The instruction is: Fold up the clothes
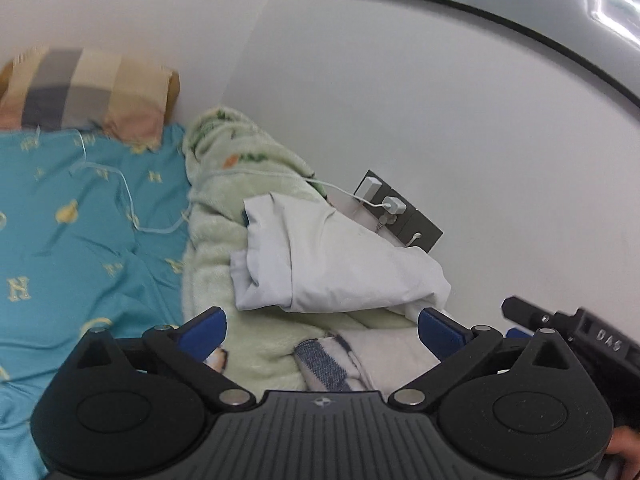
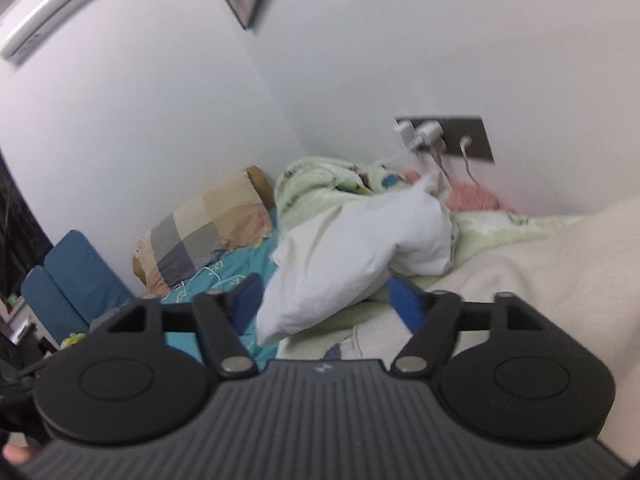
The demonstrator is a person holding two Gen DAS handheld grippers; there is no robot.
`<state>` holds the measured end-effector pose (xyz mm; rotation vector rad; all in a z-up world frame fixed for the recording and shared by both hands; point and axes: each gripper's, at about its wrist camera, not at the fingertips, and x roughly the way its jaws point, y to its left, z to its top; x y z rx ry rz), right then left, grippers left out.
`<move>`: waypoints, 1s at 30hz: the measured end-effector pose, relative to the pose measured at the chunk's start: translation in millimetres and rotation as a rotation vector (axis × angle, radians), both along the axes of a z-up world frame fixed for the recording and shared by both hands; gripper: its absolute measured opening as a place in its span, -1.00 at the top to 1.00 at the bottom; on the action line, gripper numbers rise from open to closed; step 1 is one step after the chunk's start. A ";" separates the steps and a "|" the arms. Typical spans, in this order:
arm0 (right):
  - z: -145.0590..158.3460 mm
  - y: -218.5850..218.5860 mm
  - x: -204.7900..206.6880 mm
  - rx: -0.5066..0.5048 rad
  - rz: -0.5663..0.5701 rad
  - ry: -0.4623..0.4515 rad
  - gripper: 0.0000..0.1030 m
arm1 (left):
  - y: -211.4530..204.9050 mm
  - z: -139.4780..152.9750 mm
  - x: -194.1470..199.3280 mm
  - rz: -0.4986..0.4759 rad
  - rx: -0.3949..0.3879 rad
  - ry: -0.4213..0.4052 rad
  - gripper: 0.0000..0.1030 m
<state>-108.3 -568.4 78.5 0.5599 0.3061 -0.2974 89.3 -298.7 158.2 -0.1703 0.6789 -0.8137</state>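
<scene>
Left gripper point(image 1: 322, 330): black ribbed body, blue fingertip pads point(image 1: 204, 330), silver pivot screws. Right gripper point(image 2: 324, 300) looked identical. Bare skin showed at the frame edges.

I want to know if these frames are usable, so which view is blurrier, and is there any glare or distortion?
Right wrist view: softer overall, with the checked pillow and white garment smeared. Left wrist view: sharper on the white garment, with blur toward the pillow at left and glare on the framed picture. Both: fisheye bending of the walls, even indoor light.
</scene>
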 end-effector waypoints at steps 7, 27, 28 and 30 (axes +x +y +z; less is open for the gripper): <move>17.6 57.1 -38.0 -0.197 0.002 -0.008 -0.55 | 45.6 39.7 -71.1 0.031 0.072 -0.170 -1.00; 9.4 146.3 -78.7 -0.385 -0.037 -0.015 -0.55 | 116.7 39.9 -160.5 0.150 0.183 -0.413 -0.99; 9.7 148.8 -79.3 -0.395 -0.039 -0.018 -0.55 | 117.5 38.4 -160.1 0.149 0.186 -0.407 -0.99; 10.7 153.2 -80.0 -0.409 -0.039 -0.026 -0.55 | 119.0 35.6 -159.3 0.148 0.190 -0.397 -0.99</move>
